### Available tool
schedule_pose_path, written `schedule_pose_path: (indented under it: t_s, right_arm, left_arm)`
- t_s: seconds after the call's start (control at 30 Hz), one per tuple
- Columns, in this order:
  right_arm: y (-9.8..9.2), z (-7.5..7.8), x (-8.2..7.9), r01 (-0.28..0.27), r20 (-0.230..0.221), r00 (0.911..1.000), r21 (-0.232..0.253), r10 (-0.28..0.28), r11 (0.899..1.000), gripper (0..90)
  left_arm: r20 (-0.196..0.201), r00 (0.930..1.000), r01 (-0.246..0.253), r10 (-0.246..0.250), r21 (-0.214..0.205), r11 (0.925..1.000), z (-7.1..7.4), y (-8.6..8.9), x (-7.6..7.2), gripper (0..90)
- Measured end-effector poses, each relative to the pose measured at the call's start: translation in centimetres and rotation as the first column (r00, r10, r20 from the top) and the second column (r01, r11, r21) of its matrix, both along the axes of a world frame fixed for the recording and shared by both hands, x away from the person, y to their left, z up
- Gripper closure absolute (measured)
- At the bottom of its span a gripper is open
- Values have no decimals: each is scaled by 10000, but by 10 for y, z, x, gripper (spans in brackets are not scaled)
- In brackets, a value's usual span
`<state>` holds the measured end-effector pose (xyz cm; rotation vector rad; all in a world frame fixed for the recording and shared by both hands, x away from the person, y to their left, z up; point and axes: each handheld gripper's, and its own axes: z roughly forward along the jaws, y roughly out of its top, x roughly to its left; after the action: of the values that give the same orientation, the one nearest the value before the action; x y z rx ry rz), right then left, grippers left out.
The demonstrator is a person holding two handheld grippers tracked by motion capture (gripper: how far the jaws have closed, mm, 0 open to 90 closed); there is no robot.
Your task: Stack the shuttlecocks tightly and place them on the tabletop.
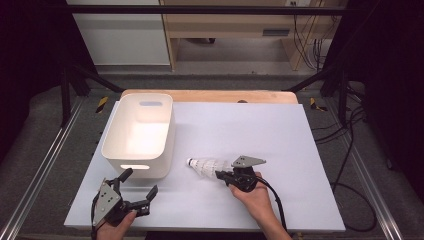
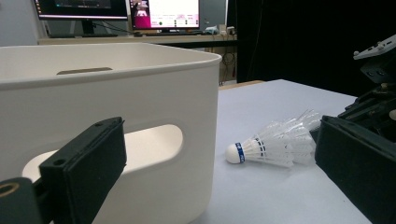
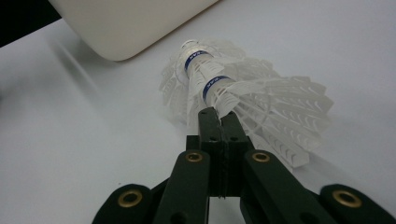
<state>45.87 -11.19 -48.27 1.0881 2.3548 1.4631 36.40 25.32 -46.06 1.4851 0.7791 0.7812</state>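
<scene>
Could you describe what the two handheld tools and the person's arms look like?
Both tools are black, with two flat-padded jaws on linkage arms. The right tool has brass-coloured pivot rings, a grey three-cornered plate on top and a black cable trailing back. The left tool carries a similar grey plate. The hands and forearms are bare: no sleeves or gloves show.

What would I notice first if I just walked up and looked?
The white shuttlecock lying near the middle of the table, its feathery skirt pinched by the right gripper. Next, the big white bin just left of it, empty. The left gripper waits open in front of the bin.
</scene>
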Motion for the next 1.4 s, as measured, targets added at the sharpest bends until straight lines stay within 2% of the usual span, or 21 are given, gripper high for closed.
schedule_pose_path:
  t_s: [0.33,0.5,1.13,1.3,1.4]
  right_arm:
    - [5,0,2,-150,-55,9999,-212,149,9997,900]
    - [9,-1,3,-228,68,9997,-405,231,9989,900]
    - [15,0,4,-311,135,9994,-509,318,9982,900]
    - [15,0,4,-268,111,9996,-607,275,9978,849]
    - [15,0,3,-150,71,9999,-652,155,9978,772]
  left_arm:
    - [-3,10000,4,-4,19,10000,0,0,0,22]
    - [5,10000,17,-17,-6,10000,0,0,0,22]
    - [7,10000,22,-22,4,10000,0,0,0,22]
    - [0,10000,29,-29,27,10000,0,0,0,22]
    - [-6,10000,32,-32,11,10000,0,0,0,22]
